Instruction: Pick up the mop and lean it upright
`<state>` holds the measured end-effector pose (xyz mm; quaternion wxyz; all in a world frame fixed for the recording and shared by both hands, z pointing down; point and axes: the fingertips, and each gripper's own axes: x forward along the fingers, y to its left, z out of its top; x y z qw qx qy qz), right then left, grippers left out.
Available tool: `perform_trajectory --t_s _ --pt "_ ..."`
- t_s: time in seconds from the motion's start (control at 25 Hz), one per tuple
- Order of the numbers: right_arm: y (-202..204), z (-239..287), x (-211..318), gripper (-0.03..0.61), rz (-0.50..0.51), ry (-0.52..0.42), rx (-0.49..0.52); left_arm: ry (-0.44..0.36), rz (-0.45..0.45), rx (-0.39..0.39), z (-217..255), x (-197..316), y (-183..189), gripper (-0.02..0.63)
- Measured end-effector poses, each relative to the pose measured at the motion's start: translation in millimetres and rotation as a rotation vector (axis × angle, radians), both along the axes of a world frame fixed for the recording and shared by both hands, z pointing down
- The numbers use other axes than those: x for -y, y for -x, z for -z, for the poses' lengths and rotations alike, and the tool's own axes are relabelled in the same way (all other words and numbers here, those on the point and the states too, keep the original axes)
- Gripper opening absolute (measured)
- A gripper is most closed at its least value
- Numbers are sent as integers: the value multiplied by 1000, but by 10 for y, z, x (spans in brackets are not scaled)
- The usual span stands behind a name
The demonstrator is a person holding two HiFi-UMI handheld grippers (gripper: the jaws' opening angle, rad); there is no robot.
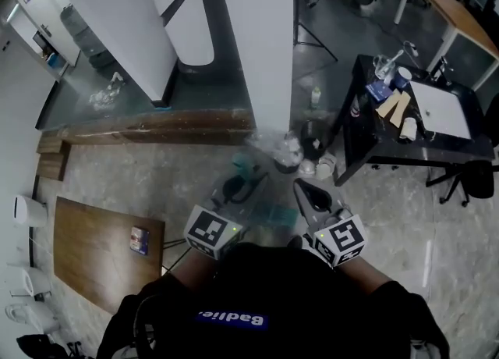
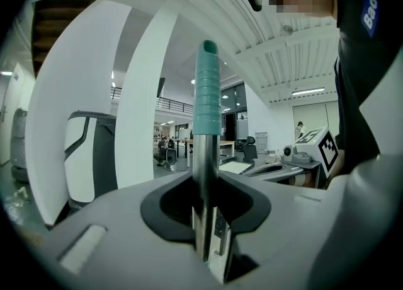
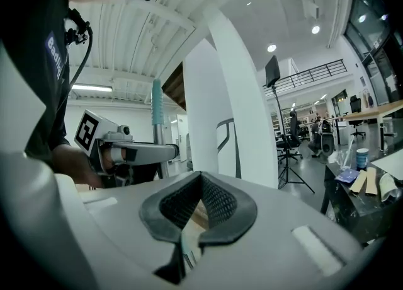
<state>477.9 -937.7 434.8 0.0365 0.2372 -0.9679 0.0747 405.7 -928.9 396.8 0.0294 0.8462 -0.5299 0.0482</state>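
The mop (image 2: pixel 206 87) stands up straight in the left gripper (image 2: pixel 204 202). Its long pole runs from 6 o'clock up to 12 o'clock in the left gripper view, with the green grip at the top end. The bottom end points down at the floor, but I cannot see the mop's head there.

The left gripper's jaws are narrow and squeeze the shiny metal part of the pole, just under the green grip. The right gripper (image 3: pixel 200 185) has its jaws pressed together with nothing in them. It floats just beside the left one, at about 3 o'clock from it in the head view.

I think the pole is stiff and light, but long, so the bottom may swing. The bare metal looks smooth and could slip or spin in the jaws. The green grip has ridges and looks like a safer spot to hold. A second hold lower down with the free gripper would make it steadier.

The white pillar (image 1: pixel 249 37) is at 12 o'clock from the grippers and looks like a good thing to lean the mop on. A black table (image 1: pixel 373 133) sits at 2 o'clock.
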Motion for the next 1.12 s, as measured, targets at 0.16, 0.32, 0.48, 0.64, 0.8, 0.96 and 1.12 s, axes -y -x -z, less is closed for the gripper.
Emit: perform_trajectory --t_s 0.16,0.32,0.48,0.64,0.8,0.96,1.12 --pt "-78 -1 334 2 -45 20 5 17 0 14 -110 367 43 104" --pt "-99 -1 590 2 -104 7 -10 27 -28 4 -228 685 107 103" --pt "-49 38 710 2 -171 0 -23 39 -81 0 -363 976 210 103" --pt "55 58 748 2 -224 1 -61 71 -124 -14 -569 1261 365 103" --pt "100 81 773 2 -289 8 -90 105 -142 -23 -895 1579 551 103" --pt "107 -12 771 2 -342 24 -137 173 -137 -4 -1310 1850 739 103" --pt "73 -68 743 2 -395 48 -177 218 -128 16 -1643 2040 829 103"
